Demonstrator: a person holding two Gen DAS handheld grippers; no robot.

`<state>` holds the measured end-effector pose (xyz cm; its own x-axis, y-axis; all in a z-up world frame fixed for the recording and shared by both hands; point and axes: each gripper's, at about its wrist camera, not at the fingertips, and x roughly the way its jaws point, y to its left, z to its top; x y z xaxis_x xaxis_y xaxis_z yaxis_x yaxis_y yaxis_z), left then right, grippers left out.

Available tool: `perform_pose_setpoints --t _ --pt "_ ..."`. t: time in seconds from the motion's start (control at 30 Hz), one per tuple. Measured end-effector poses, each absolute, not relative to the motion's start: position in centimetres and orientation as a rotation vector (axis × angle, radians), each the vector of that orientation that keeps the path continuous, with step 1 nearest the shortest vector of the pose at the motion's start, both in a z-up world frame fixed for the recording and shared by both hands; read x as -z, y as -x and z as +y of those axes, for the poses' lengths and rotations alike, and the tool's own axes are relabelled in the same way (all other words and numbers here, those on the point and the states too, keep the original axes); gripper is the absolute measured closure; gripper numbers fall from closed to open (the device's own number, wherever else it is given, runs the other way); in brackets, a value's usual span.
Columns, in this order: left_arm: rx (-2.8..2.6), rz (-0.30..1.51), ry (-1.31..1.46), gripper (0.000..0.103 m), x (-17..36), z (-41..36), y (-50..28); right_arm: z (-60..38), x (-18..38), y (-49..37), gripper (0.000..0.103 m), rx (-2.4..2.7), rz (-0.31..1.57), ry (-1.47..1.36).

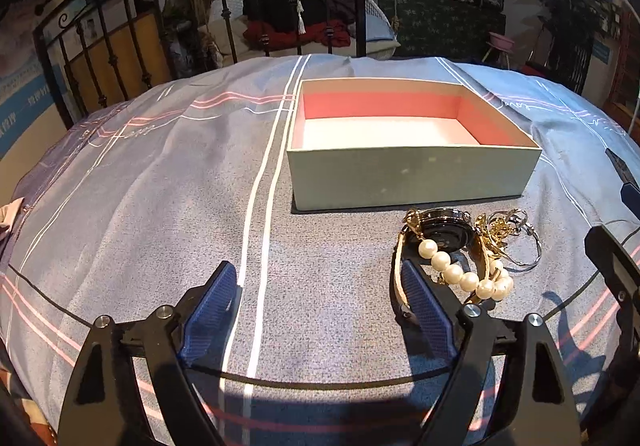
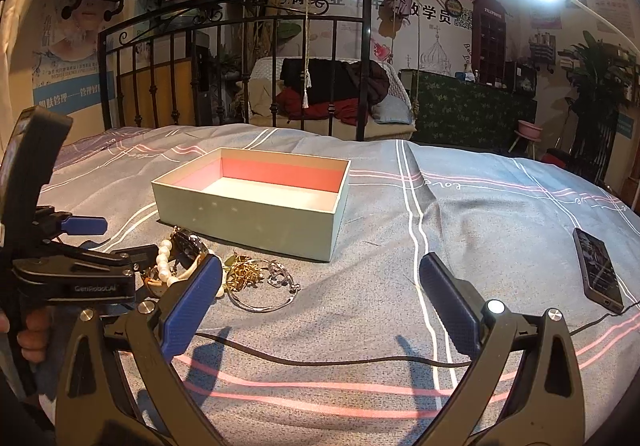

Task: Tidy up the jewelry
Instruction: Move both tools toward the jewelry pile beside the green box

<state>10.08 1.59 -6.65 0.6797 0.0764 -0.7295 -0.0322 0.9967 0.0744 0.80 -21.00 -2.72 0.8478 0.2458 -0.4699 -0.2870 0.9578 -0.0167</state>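
watch strap (image 1: 397, 278) behind fingers (image 1: 426, 310)

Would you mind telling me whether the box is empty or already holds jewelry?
Empty: the box has no lid and shows only its bare white floor; the jewelry lies on the bedspread in front.

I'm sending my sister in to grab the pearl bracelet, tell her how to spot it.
Find the open box with the pink inside on the striped bedspread. A tangle of jewelry lies just in front of it. The pearl bracelet is the string of round white beads, beside a dark-faced watch and gold chains.

Phone (image 2: 597, 270) on striped bedsheet (image 2: 500, 205)
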Motion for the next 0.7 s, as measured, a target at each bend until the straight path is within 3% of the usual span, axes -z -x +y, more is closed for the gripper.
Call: perform_pose_setpoints --t 0.07,0.27,0.33,0.4,0.53,0.7 --pt "-0.046 0.859 -0.063 0.029 7.0 1.4 -11.1 -20.9 2.9 -1.2 0.006 -0.285 0.506 0.091" --pt "0.032 0.901 -0.057 0.059 7.4 0.7 -12.3 -20.2 4.0 -3.5 0.006 -0.344 0.653 0.096" --pt "0.069 0.891 -0.061 0.080 7.3 0.3 -12.1 -19.6 4.2 -4.0 0.006 -0.384 0.688 0.097" --pt "0.106 0.895 -0.041 0.094 7.2 0.2 -12.0 -18.7 4.6 -4.6 0.009 -0.418 0.727 0.124" --pt "0.119 0.883 -0.075 0.098 6.3 -0.2 -11.9 -16.8 5.5 -5.7 0.030 -0.471 0.807 0.180" --pt "0.133 0.844 -0.145 0.098 4.4 -0.8 -11.3 -16.3 6.0 -6.4 0.040 -0.501 0.848 0.154"
